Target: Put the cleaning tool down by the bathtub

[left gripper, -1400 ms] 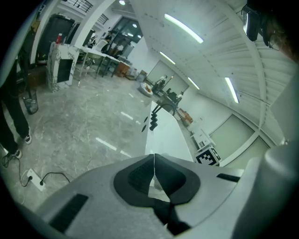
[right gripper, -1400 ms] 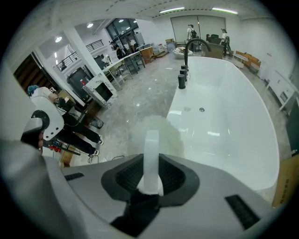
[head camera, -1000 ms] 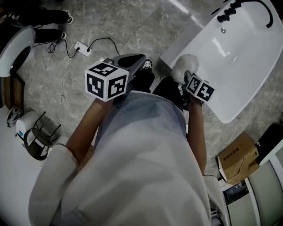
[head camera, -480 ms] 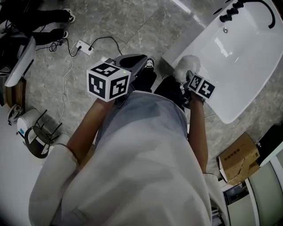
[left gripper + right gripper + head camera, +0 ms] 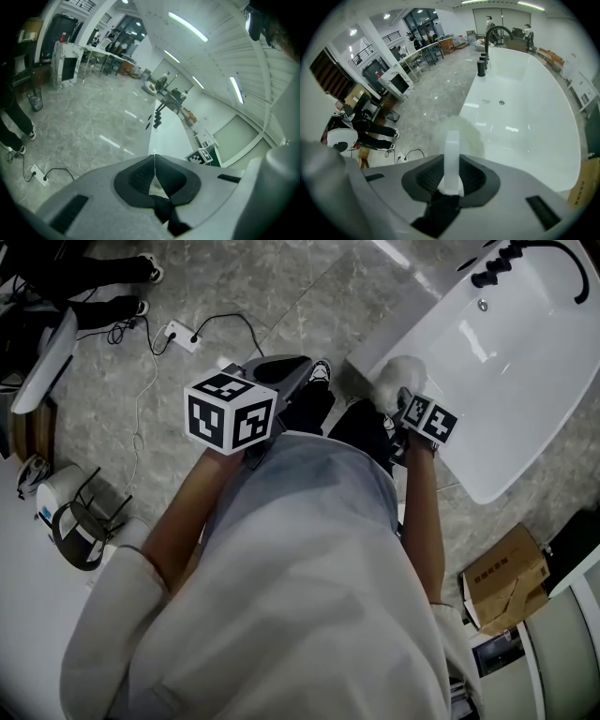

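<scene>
The cleaning tool (image 5: 457,129) is a fluffy white duster with a pale flat handle (image 5: 451,161). My right gripper (image 5: 451,174) is shut on that handle. In the head view the duster's fluffy head (image 5: 394,374) hangs over the near rim of the white bathtub (image 5: 525,362), just ahead of my right gripper (image 5: 405,409). The tub (image 5: 525,112) fills the right of the right gripper view. My left gripper (image 5: 281,371) is held over the floor to the left, jaws shut and empty (image 5: 153,168).
A black faucet (image 5: 511,259) stands at the tub's far end. A power strip with cables (image 5: 183,337) lies on the grey marble floor. A cardboard box (image 5: 502,573) sits at the right. A person's black shoes (image 5: 112,287) show at top left, and a white round device (image 5: 56,502) at left.
The right gripper with the duster has drifted slightly up and right toward the tub rim. The left gripper has barely moved.
</scene>
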